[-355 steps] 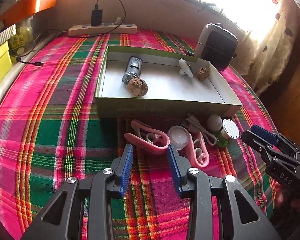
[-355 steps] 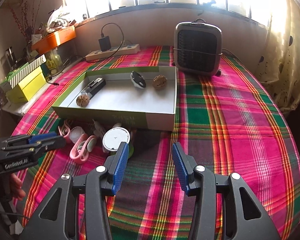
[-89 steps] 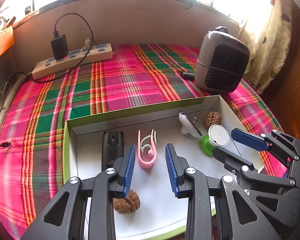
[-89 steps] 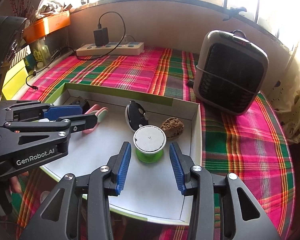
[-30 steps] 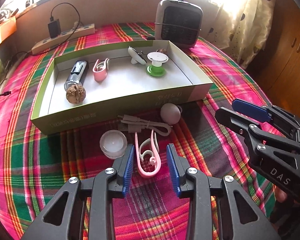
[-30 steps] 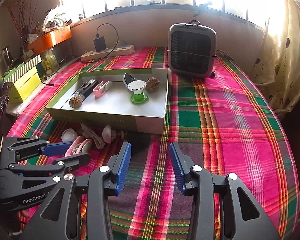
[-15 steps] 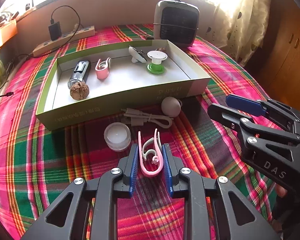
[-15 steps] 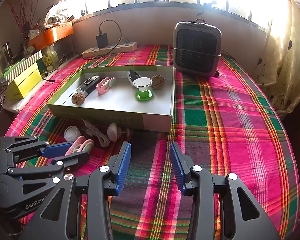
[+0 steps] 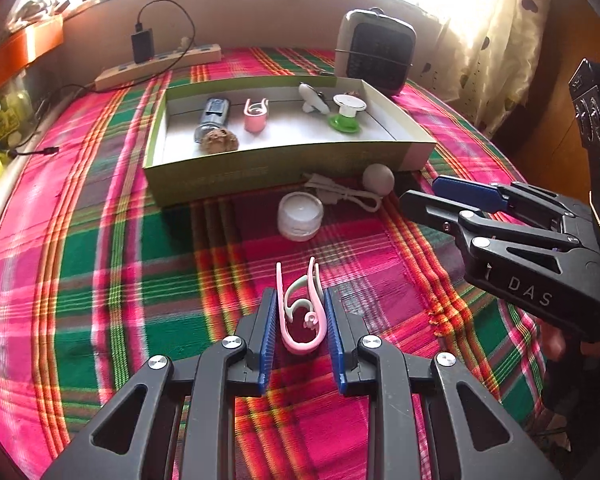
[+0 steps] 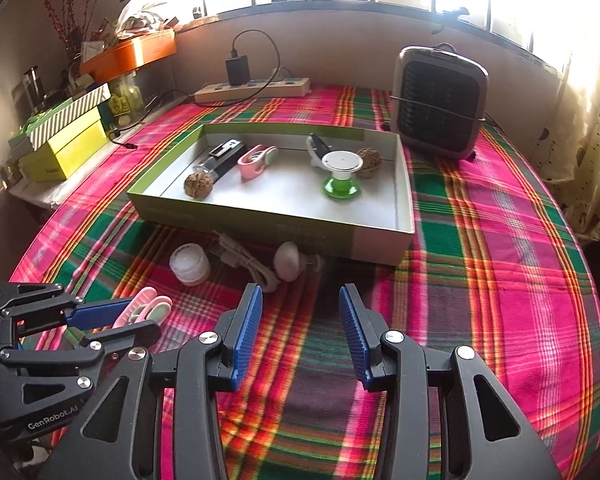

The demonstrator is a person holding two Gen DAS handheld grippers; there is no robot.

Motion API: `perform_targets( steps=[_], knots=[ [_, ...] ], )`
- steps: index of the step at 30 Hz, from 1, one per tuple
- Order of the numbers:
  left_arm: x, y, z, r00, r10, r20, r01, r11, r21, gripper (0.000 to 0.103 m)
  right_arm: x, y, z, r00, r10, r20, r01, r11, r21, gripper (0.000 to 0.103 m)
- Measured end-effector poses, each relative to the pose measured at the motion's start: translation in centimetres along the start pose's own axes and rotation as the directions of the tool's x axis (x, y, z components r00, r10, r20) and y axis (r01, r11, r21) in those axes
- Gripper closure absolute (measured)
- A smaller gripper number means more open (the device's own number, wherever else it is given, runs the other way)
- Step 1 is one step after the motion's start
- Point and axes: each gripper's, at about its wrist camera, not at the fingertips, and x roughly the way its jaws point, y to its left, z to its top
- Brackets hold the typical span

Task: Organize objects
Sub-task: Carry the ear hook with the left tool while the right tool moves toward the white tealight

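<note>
Left gripper [image 9: 300,320] clamped on the pink clip [image 9: 302,312], blue pads pressed to both sides, clip's prongs pointing toward the box [image 9: 284,166]. Clip looks lifted clear of the cloth [image 9: 100,280], well short of the box's near wall. Right gripper [image 10: 300,332] about half open, nothing between the pads, over bare cloth in front of the box's near-right corner.

Box contents, seen from the near wall:
- walnut [image 10: 198,185] near-left, touching the dark device [image 10: 224,156] behind it
- second pink clip [image 10: 256,160] just right of the device
- green-and-white spool [image 10: 341,172] right of centre, upright
- white-and-dark gadget [image 10: 316,148] behind the spool
- second walnut [image 10: 369,162] at the far-right wall

Box floor's near half and right side are bare.

On the cloth just outside the near wall: white jar [image 9: 300,216], white cable [image 9: 340,194], white ball [image 9: 378,178]. Jar sits between the held clip and the box.

Heater [image 10: 440,108] just beyond the box's far-right corner; power strip [image 10: 252,90] well behind the far wall. Cloth right of the box is bare out to the table edge.
</note>
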Motion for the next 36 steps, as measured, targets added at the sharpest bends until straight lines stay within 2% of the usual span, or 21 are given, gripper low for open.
perform_targets(
  steps=[8,22,36],
  knots=[
    [-0.3,2.0,-0.2,1.0,0.011,0.009,-0.011,0.999,-0.043,0.082,0.5,2.2,0.2,0.999,0.037,-0.01,-0.037,0.999,-0.033,0.062],
    [-0.1,4.7,0.4,0.998,0.049,0.033,-0.046,0.994,-0.101,0.082,3.4,5.8,0.9,0.988,0.144,-0.062,-0.149,0.985,-0.09,0.062],
    [0.4,5.8,1.2,0.998,0.049,0.046,-0.043,0.992,-0.114,0.082,4.8,6.9,1.7,0.987,0.134,-0.086,-0.145,0.982,-0.124,0.062]
  ],
)
